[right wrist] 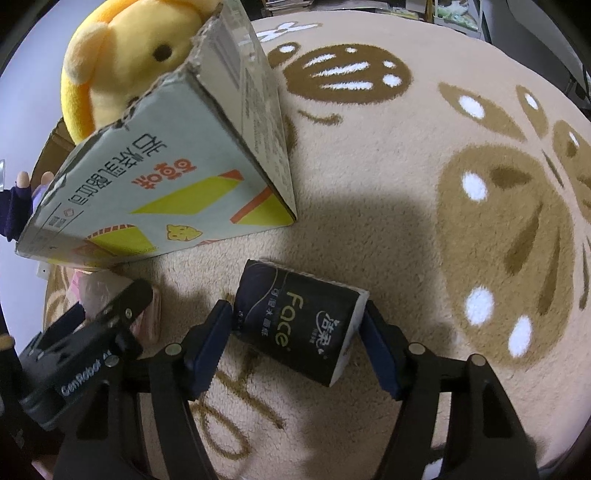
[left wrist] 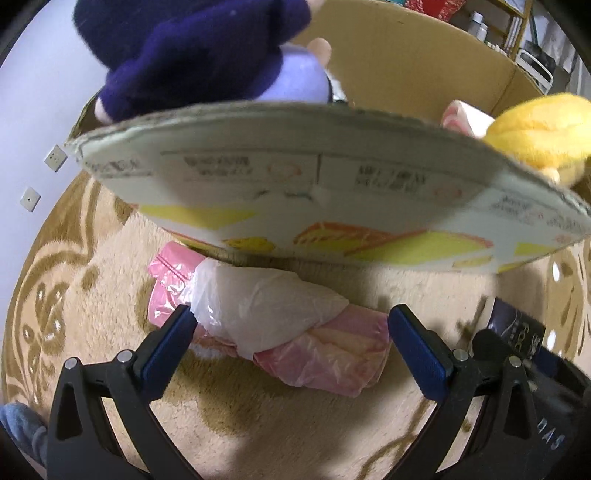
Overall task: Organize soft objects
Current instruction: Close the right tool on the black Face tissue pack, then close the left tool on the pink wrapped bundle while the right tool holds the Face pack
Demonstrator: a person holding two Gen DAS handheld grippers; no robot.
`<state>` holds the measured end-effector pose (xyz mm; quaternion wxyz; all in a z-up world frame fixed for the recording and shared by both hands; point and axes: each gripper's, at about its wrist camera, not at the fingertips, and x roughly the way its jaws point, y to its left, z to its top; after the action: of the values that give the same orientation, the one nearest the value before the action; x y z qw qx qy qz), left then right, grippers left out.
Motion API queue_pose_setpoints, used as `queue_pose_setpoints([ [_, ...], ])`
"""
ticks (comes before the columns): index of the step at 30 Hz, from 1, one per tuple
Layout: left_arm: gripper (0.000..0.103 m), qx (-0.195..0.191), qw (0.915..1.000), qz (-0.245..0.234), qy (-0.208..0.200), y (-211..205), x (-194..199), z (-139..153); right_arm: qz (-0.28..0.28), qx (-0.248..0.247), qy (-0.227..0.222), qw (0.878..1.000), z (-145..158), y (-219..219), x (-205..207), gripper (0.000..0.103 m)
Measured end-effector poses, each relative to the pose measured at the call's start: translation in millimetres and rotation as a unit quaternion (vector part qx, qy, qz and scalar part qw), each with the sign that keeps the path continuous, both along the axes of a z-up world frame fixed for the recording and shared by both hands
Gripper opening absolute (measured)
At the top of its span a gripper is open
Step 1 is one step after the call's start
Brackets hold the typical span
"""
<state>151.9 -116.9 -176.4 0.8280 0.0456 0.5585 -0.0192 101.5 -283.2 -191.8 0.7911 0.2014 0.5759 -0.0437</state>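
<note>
A pink and white plastic-wrapped soft bundle [left wrist: 280,328] lies on the carpet in front of a cardboard box [left wrist: 332,192]. My left gripper [left wrist: 291,332] is open, its blue pads on either side of the bundle. In the box sit a purple plush doll [left wrist: 192,55] and a yellow plush toy [left wrist: 539,129], also in the right wrist view [right wrist: 122,62]. A dark tissue pack [right wrist: 299,321] marked "Face" lies on the carpet between the pads of my right gripper [right wrist: 295,332], which touch or nearly touch its ends.
The beige and brown patterned carpet [right wrist: 443,192] spreads to the right of the box [right wrist: 155,177]. The left gripper's body [right wrist: 85,343] shows at the left of the right wrist view. Shelves [left wrist: 517,33] stand behind the box.
</note>
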Motion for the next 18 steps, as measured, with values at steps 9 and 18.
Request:
queue_pose_setpoints([
  [9, 0.103, -0.009, 0.9995, -0.007, 0.028, 7.0, -14.1, -4.0, -0.004, 0.008, -0.001, 1.000, -2.9, -4.1, 0.7, 0.076],
  [18, 0.101, -0.048, 0.9964, 0.010, 0.069, 34.0, -12.8, -13.2, 0.001, 0.005, 0.004, 1.000, -3.3, -0.9, 1.2, 0.076],
])
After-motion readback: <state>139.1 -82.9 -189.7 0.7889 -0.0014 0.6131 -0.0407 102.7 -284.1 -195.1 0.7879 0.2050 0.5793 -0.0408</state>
